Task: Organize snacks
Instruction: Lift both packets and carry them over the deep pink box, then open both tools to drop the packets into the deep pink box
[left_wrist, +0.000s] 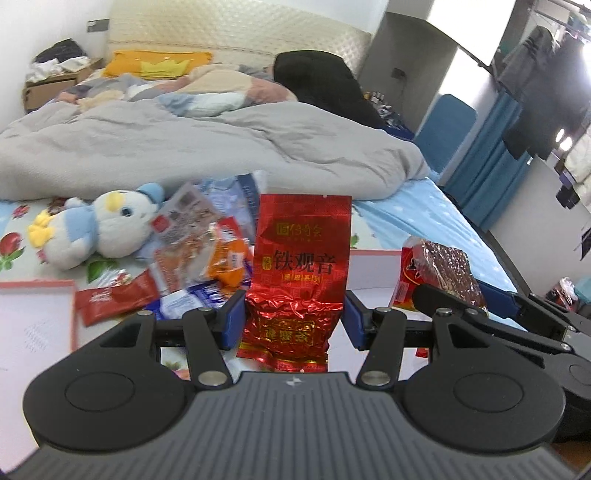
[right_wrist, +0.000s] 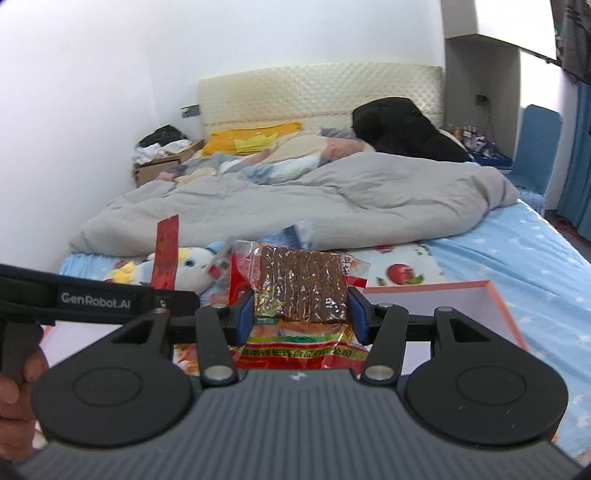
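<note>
My left gripper (left_wrist: 294, 314) is shut on a red foil tea packet (left_wrist: 301, 258) and holds it upright above the bed. My right gripper (right_wrist: 301, 314) is shut on a clear packet of brown dried tofu strips (right_wrist: 303, 291); that packet also shows in the left wrist view (left_wrist: 439, 277), at the right. A pile of loose snack packets (left_wrist: 207, 251) lies on the bed behind the tea packet. The tea packet also shows edge-on in the right wrist view (right_wrist: 167, 251), at the left.
Two pink-rimmed white boxes lie on the bed: one at the left (left_wrist: 37, 314), one at the right (right_wrist: 461, 306). A blue and white plush toy (left_wrist: 99, 229) lies beside the snack pile. A grey quilt (left_wrist: 184, 144) covers the far half of the bed.
</note>
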